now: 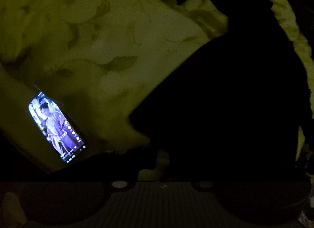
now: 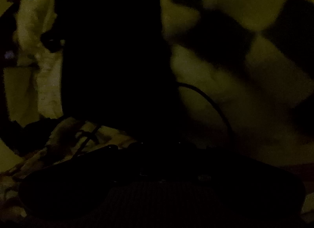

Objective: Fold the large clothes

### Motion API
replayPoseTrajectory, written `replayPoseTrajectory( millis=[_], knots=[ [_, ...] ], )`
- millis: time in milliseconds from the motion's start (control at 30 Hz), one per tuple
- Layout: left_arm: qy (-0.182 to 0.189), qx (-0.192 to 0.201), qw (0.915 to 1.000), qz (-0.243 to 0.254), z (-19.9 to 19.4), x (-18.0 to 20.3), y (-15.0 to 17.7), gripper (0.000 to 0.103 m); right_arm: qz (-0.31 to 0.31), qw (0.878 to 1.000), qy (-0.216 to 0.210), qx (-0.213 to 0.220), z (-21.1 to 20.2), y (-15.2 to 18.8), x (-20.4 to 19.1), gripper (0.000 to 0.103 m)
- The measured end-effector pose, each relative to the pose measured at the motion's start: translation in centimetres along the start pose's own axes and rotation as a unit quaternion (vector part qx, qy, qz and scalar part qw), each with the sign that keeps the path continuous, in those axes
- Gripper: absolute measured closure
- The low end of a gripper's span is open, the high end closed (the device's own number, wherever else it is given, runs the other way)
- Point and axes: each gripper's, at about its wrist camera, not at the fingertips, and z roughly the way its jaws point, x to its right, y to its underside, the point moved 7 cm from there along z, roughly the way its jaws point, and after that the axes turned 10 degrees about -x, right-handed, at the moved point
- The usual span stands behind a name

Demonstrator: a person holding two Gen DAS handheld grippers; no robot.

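The scene is very dark. In the left wrist view a large black garment (image 1: 235, 100) lies on a yellow-green floral bedsheet (image 1: 98, 41) and fills the right half. My left gripper (image 1: 162, 171) sits low at the garment's near edge; its fingers are lost in the dark. In the right wrist view the same dark garment (image 2: 113, 61) stands as a black mass at centre left. My right gripper (image 2: 157, 149) is a dark shape below it; its fingers cannot be made out.
A lit phone (image 1: 57, 128) lies on the sheet at the lower left of the left wrist view. A thin dark cable (image 2: 212, 100) curves over the bedding in the right wrist view. A checked yellow-and-dark blanket (image 2: 245, 12) lies at the upper right.
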Motion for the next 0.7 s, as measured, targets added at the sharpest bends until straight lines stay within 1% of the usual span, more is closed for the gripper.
replayPoseTrajectory(
  millis=[33,67,100,133,167,200,267,300,367,433,467,533,567,633,667,700],
  knots=[
    [-0.005,0.001,1.0000,-0.001,-0.1,-0.2,-0.2,0.029,0.004,1.000,-0.002,0.000,0.1,0.1,0.3,0.092],
    [-0.008,0.004,1.0000,-0.002,-0.4,-0.3,-0.3,0.015,0.010,1.000,-0.001,0.002,0.1,0.2,0.5,0.088],
    [-0.020,0.013,0.9997,-0.004,-1.0,-0.8,-0.6,0.000,0.014,1.000,0.004,0.007,-0.1,0.3,0.7,0.084],
    [-0.034,0.025,0.9991,-0.007,-1.5,-1.1,-1.0,0.000,0.017,1.000,0.006,0.016,-0.4,0.4,0.9,0.080],
    [-0.049,0.041,0.9979,-0.011,-2.2,-1.6,-1.3,0.000,0.020,0.999,0.001,0.025,-0.8,0.5,1.1,0.073],
    [-0.061,0.058,0.9963,-0.017,-3.0,-2.3,-1.8,0.000,0.022,0.999,-0.004,0.035,-1.2,0.4,1.3,0.071],
    [-0.072,0.077,0.9940,-0.030,-4.5,-3.4,-3.2,0.000,0.018,0.998,-0.008,0.056,-2.4,0.1,1.1,0.071],
    [-0.075,0.091,0.9927,-0.028,-5.4,-3.6,-4.2,0.000,0.007,0.998,-0.006,0.069,-3.2,-0.3,0.8,0.071],
    [-0.077,0.133,0.9881,-0.003,-7.5,-2.9,-7.0,0.000,-0.028,0.994,-0.003,0.107,-5.5,-1.8,-0.5,0.071],
    [-0.071,0.176,0.9810,0.040,-9.3,-0.6,-10.8,0.000,-0.076,0.987,0.011,0.141,-7.9,-3.8,-2.3,0.068],
    [-0.064,0.191,0.9778,0.058,-9.9,1.0,-12.8,0.000,-0.103,0.981,0.027,0.161,-9.3,-5.3,-3.3,0.064],
    [-0.041,0.209,0.9733,0.086,-10.5,4.1,-16.6,0.000,-0.148,0.969,0.056,0.188,-11.2,-8.5,-5.1,0.060],
    [-0.026,0.217,0.9705,0.102,-10.7,5.9,-18.3,0.000,-0.167,0.962,0.080,0.202,-12.2,-10.6,-6.0,0.060],
    [-0.003,0.231,0.9621,0.146,-10.3,10.1,-21.7,0.000,-0.194,0.948,0.112,0.225,-13.4,-14.4,-7.6,0.057],
    [0.002,0.231,0.9588,0.166,-9.8,11.9,-23.0,0.000,-0.205,0.943,0.123,0.233,-13.8,-16.6,-8.6,0.050],
    [0.008,0.225,0.9560,0.188,-8.9,14.0,-24.3,0.000,-0.212,0.939,0.131,0.236,-14.0,-18.4,-9.2,0.047]
  ],
)
